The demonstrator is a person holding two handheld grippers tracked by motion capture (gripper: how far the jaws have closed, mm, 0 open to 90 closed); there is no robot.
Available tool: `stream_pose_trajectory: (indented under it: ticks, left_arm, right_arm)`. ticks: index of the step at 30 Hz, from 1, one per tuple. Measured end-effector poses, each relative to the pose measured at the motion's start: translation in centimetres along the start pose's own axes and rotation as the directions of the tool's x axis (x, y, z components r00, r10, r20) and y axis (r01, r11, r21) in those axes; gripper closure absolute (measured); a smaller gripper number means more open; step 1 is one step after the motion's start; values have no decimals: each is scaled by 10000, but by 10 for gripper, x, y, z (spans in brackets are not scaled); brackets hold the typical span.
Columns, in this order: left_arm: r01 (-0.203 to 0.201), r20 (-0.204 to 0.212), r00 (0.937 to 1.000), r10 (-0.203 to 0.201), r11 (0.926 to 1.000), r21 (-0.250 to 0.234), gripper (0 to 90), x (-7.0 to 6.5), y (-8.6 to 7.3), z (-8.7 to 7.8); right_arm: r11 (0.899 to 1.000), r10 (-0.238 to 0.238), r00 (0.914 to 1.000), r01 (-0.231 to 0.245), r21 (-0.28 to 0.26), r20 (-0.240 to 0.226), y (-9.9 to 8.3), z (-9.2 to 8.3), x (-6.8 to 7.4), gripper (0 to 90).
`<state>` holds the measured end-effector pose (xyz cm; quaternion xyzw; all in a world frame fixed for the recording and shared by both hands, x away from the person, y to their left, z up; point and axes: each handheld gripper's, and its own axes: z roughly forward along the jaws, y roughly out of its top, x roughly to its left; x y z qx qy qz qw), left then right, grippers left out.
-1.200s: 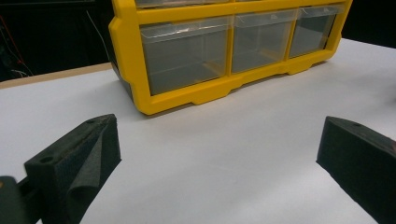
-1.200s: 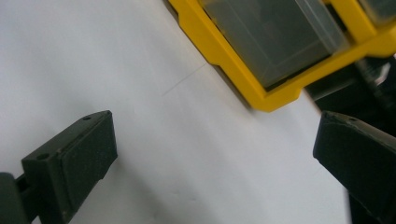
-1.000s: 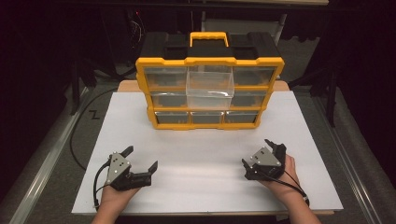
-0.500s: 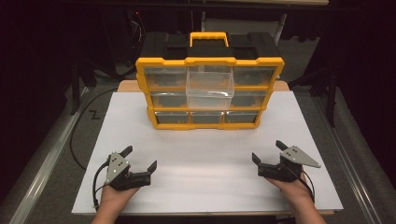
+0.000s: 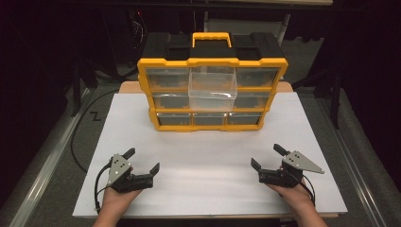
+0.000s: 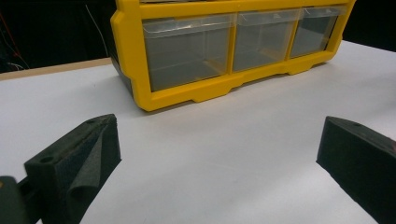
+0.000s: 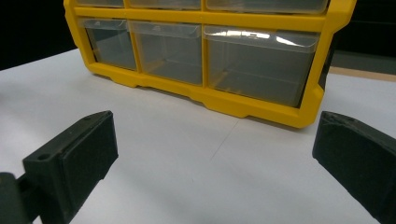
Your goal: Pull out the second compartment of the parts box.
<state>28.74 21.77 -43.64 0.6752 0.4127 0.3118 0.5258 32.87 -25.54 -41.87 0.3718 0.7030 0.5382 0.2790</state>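
A yellow drawer organizer (image 5: 212, 90) with a black back and a yellow carry handle (image 5: 211, 39) stands upright at the far middle of the white desk (image 5: 208, 175). It holds 3 rows of 3 clear drawers. The top-middle clear drawer (image 5: 213, 87) is pulled out toward the person and looks empty; the other 8 sit flush in the frame.

The left hand-held gripper (image 5: 142, 165) rests low near the front left of the desk, its jaws spread wide and holding nothing. The right hand-held gripper (image 5: 267, 156) sits near the front right, jaws likewise spread and empty. Both are well apart from the organizer, and each gripper view looks across bare desk at the bottom row of drawers (image 6: 191, 56) (image 7: 261, 63).

This reads as a starting or resting pose, with work on the open drawer probably the step in hand. The next move would call for 1 gripper to rise and travel forward to the protruding drawer, meeting its front squarely, while the other could steady the organizer frame so it does not slide or tip.
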Motion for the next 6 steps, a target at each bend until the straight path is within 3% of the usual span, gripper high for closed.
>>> stream_pose_trajectory:
  ticks: [6]
  left_arm:
    - [0,8,10000,0,10000,-17,4,0,0,0]
  right_arm:
    - [10000,-19,9998,17,95,174,0,-1,-2,17]
